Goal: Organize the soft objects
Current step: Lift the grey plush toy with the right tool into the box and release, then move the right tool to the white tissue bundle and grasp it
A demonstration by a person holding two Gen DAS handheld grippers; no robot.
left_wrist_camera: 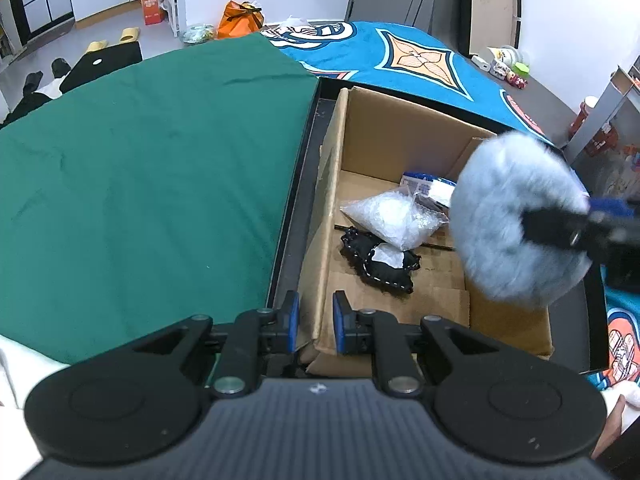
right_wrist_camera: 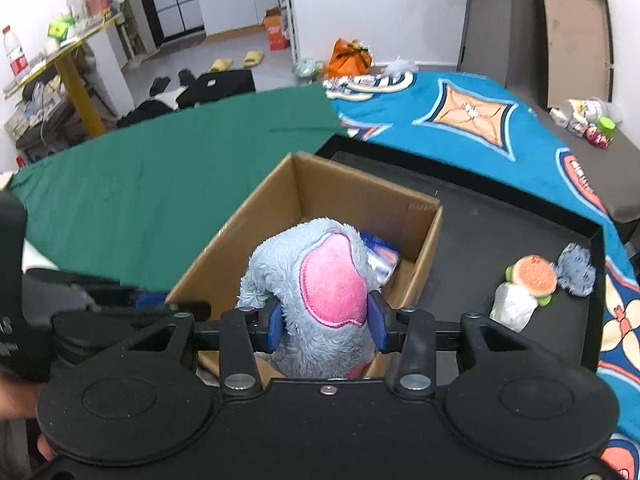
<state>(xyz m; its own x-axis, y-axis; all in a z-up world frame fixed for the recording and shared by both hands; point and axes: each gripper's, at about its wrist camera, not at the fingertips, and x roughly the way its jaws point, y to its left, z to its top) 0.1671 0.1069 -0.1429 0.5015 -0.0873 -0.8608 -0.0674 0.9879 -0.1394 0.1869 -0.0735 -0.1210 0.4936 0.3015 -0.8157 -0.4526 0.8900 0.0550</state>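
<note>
**Plush toy held over the open box**

The grey plush toy (right_wrist_camera: 312, 292) with its pink patch is squeezed between the pads of the right gripper (right_wrist_camera: 326, 322), hanging over the cardboard box (right_wrist_camera: 416, 216). We judge it light and very compliant: the fur bulges round the pads, so a grip across its thick middle holds well, while a pinch on loose fur alone could slip. Nothing about it looks fragile, and we reckon a short drop into the box would do it no harm.

In the box already lie a crinkly clear bag (left_wrist_camera: 394, 218), a black stitched pouch (left_wrist_camera: 380, 266) and a blue-and-white packet (left_wrist_camera: 426, 184), all soft-looking.

Our left gripper (left_wrist_camera: 316, 322) is nearly closed with nothing between its pads, poised at the box's near wall.

Outside the box, on the black tray (right_wrist_camera: 500, 216), wait a burger-shaped toy (right_wrist_camera: 534, 276), a small grey fluffy piece (right_wrist_camera: 576, 270) and a whitish bundle (right_wrist_camera: 512, 304). Tray and box sit on a bed, beside a green cloth (left_wrist_camera: 140, 152) and a blue patterned blanket (right_wrist_camera: 520, 136)
</note>
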